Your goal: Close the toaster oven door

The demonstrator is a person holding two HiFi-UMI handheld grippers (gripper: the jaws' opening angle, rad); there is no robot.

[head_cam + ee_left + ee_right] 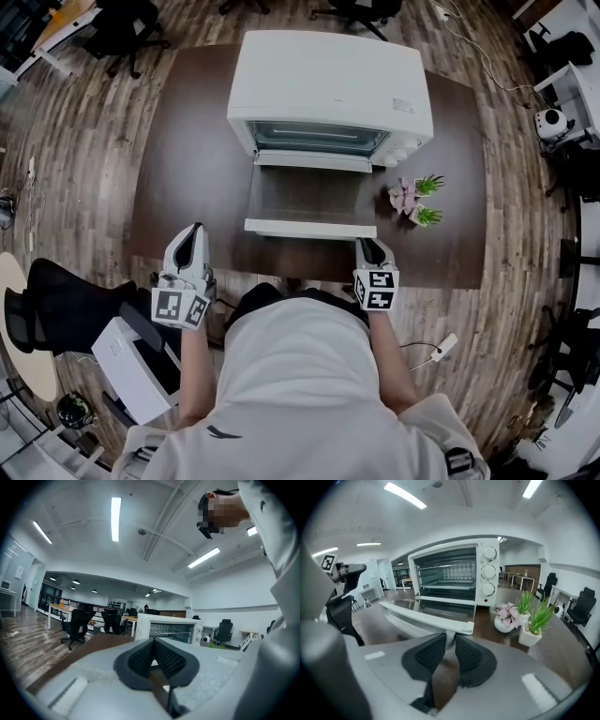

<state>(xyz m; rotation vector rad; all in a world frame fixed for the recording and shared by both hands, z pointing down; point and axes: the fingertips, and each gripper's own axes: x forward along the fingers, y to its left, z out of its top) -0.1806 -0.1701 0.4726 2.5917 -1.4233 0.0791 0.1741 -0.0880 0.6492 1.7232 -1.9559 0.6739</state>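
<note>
**Head view.** The toaster oven (328,89) stands at upper centre of the frame on a dark brown table (187,169). Its door (309,202) is open, folded down flat toward the lower edge of the frame. Two small potted plants (417,200) stand just right of the door. The left gripper (195,228) sits at lower left over the near table edge, well apart from the door. The right gripper (372,244) sits at lower centre-right, just beside the door's near right corner.

**Left gripper view.** The jaws of the left gripper (153,641) are closed, with the pads meeting at the tips and nothing between them. The toaster oven (171,629) shows at centre beyond the jaws. Office chairs (77,623) stand at middle left.

**Right gripper view.** The jaws of the right gripper (450,641) stand slightly apart with a narrow gap, and the pads press on nothing. The front rail of the door (417,613) runs across centre left, and its right end lies just beyond the jaw tips. Contact cannot be determined. The toaster oven (454,573) fills upper centre with its cavity exposed and three knobs (488,571) on its right panel. The potted plants (525,616) stand at middle right.
</note>
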